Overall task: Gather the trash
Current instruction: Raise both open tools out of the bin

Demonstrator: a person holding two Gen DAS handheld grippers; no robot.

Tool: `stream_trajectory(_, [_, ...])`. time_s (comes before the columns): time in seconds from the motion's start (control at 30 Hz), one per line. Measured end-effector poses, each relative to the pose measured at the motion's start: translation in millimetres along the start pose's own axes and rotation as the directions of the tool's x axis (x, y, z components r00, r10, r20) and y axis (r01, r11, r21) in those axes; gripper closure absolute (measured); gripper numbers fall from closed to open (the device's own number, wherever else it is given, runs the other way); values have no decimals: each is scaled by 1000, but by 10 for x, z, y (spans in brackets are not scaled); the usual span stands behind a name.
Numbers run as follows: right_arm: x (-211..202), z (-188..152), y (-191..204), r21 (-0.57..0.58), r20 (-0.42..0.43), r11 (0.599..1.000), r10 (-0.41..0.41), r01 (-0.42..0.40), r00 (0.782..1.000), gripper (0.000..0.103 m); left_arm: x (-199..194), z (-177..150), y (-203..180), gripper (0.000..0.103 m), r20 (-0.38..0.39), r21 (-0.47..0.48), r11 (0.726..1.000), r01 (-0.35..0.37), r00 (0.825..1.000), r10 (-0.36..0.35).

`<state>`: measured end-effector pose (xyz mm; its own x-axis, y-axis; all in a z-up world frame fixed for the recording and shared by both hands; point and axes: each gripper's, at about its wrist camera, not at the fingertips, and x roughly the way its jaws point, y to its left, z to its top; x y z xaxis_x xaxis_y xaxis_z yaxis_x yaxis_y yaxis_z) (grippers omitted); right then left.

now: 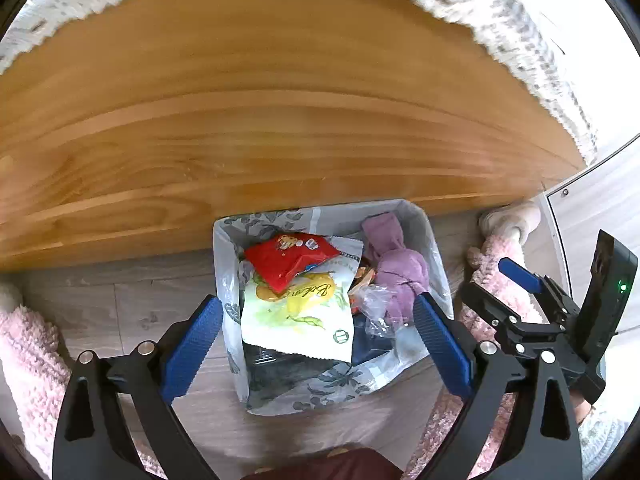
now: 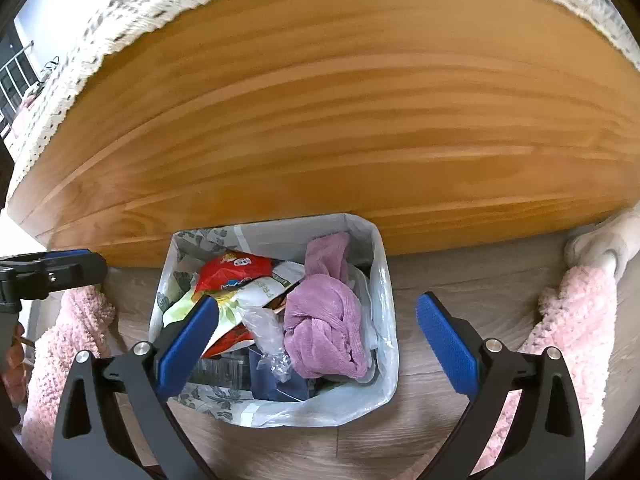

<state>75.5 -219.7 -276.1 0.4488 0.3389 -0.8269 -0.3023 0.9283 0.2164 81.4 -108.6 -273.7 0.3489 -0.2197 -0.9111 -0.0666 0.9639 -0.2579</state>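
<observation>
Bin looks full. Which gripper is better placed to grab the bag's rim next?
Probably left: the left gripper hangs open, centred over the bin bag; the right gripper, also open, sits off to one side.

We hold both grippers tilted steeply downward, side by side. Our left gripper (image 1: 318,330) stands with jaws spread wide, nothing between them; our right gripper (image 2: 316,334) is likewise wide apart and empty.

Broad honey-coloured wooden panel (image 1: 280,120) fills the upper frame, lace-edged cream cloth (image 1: 520,52) above; grey wood-grain floor (image 1: 132,304) lower left.
</observation>
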Motion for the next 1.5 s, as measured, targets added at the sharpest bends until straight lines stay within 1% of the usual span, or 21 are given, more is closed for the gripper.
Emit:
stream_trajectory(0.27, [-170, -12, 80, -32, 22, 999, -16, 17, 1000, 8, -197, -81, -19, 8, 60, 4, 1000, 7, 998, -7])
stream_trajectory(0.53, [-340, -2, 163, -72, 56, 997, -36, 41, 998, 8, -384, -88, -31, 8, 110, 12, 1000, 22, 994, -23])
stream_trajectory(0.83, [-557, 167, 254, -125, 135, 989, -65, 83, 989, 8, -644, 12, -51, 8, 182, 46, 999, 24, 983, -32])
stream_trajectory(0.97, [-669, 287, 265, -142, 178, 984, -82, 108, 981, 8, -811, 87, -51, 8, 222, 69, 997, 26, 974, -41])
stream_trajectory(1.1, [-780, 446, 253, -149, 227, 980, -95, 131, 969, 8, -966, 186, -73, 8, 264, 101, 995, 10, 964, -36])
stream_trajectory(1.23, [-911, 656, 239, -141, 286, 978, -105, 151, 952, 8, -1126, 325, -76, 8, 308, 119, 993, 1, 951, -38])
stream_trajectory(1.5, [-1111, 988, 259, -139, 372, 974, -115, 178, 921, 8, -1361, 591, -127, 8, 374, 145, 989, -11, 926, -45])
